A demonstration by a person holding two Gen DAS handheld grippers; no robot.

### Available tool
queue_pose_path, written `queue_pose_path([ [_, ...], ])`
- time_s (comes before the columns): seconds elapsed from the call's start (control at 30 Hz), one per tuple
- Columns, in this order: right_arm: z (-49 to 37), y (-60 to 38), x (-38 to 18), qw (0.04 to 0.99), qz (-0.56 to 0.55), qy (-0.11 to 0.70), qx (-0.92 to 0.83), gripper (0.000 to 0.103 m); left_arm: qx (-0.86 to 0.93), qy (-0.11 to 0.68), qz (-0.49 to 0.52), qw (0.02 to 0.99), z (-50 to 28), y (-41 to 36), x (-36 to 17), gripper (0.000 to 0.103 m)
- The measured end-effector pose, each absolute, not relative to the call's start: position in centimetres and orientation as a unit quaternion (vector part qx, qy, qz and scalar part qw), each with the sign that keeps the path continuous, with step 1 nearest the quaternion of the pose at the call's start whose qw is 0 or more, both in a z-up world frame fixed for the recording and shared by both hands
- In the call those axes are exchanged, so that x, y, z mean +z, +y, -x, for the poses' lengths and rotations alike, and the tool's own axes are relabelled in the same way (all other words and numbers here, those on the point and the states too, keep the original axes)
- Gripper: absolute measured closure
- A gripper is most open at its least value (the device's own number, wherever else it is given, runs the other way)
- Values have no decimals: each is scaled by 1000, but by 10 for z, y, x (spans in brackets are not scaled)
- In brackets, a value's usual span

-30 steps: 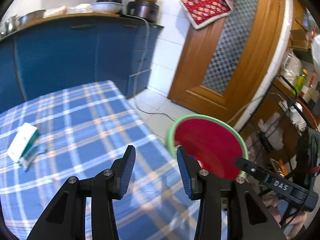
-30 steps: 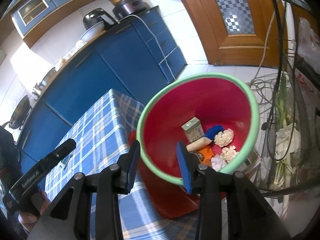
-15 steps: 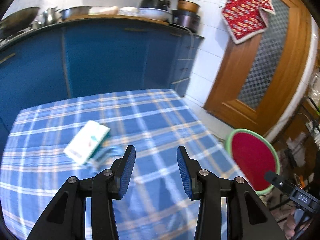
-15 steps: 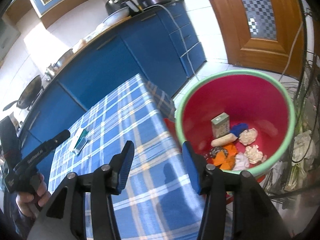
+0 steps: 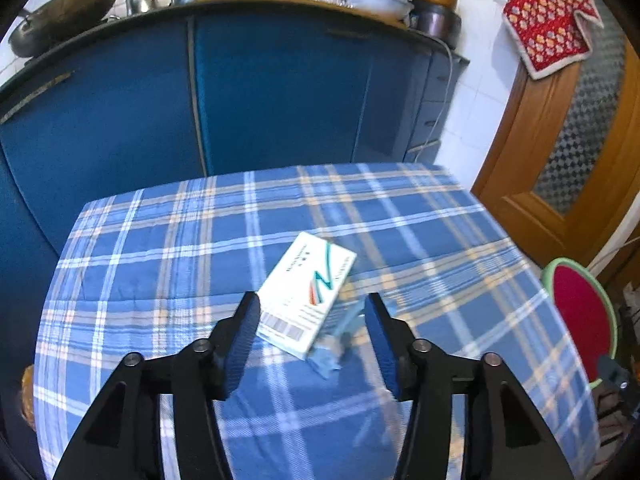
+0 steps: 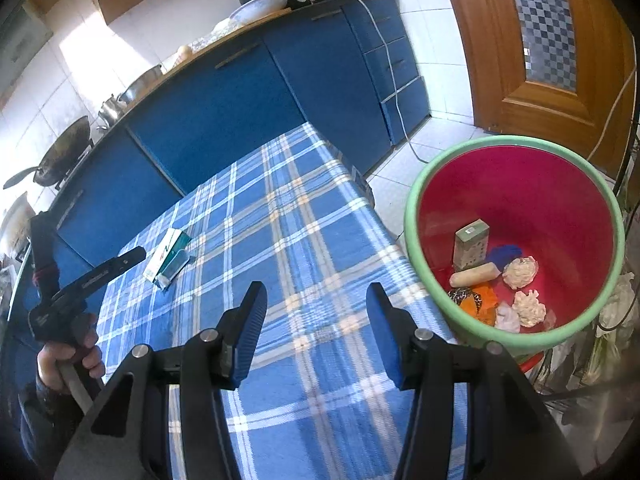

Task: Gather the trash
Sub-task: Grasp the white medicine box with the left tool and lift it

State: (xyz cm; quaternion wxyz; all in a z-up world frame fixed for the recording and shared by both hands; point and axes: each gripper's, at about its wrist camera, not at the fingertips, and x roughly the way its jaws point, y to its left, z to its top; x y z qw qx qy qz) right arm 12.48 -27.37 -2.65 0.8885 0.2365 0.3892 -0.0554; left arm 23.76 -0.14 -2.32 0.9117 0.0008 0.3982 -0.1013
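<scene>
A white box with a teal and red mark (image 5: 306, 304) lies on the blue plaid tablecloth (image 5: 200, 272), with a pale blue wrapper (image 5: 338, 334) against its right side. My left gripper (image 5: 310, 338) is open, its fingers on either side of the box's near end. The box also shows in the right wrist view (image 6: 166, 254). My right gripper (image 6: 316, 326) is open and empty above the table's near right part. A red bin with a green rim (image 6: 412, 216) stands off the table's right edge and holds several pieces of trash (image 6: 472, 246).
Blue kitchen cabinets (image 5: 260, 92) run behind the table, with pans and pots on the counter. A wooden door (image 5: 580, 152) is at the right. The bin shows in the left wrist view (image 5: 580, 308). Cables and clutter lie on the floor by the bin (image 6: 616, 312).
My left gripper has swung left from the bin and moved in over the white box, which now lies between its fingers. My right gripper has drawn back from the bin toward the table.
</scene>
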Motion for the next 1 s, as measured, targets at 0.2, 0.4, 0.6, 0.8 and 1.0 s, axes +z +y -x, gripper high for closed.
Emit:
queue_pose_path([
  [0.2,-132,-266,-29,887,-227,398,-57,49,-102,418,-23,902,-257,3,-38,43],
  [0.4,-140,-258,-31,885,-220,406,-57,49,-111,429,-17,896,-266,9,-48,43],
  [0.6,-147,-252,-35,883,-215,415,-53,49,-130,434,-14,892,-270,5,-54,41],
  [0.8,-150,-250,-37,881,-214,419,-53,49,-129,439,-34,888,-275,-5,-60,40],
  [1.0,-154,-248,-39,880,-212,422,-50,49,-123,436,-22,891,-276,1,-65,43],
])
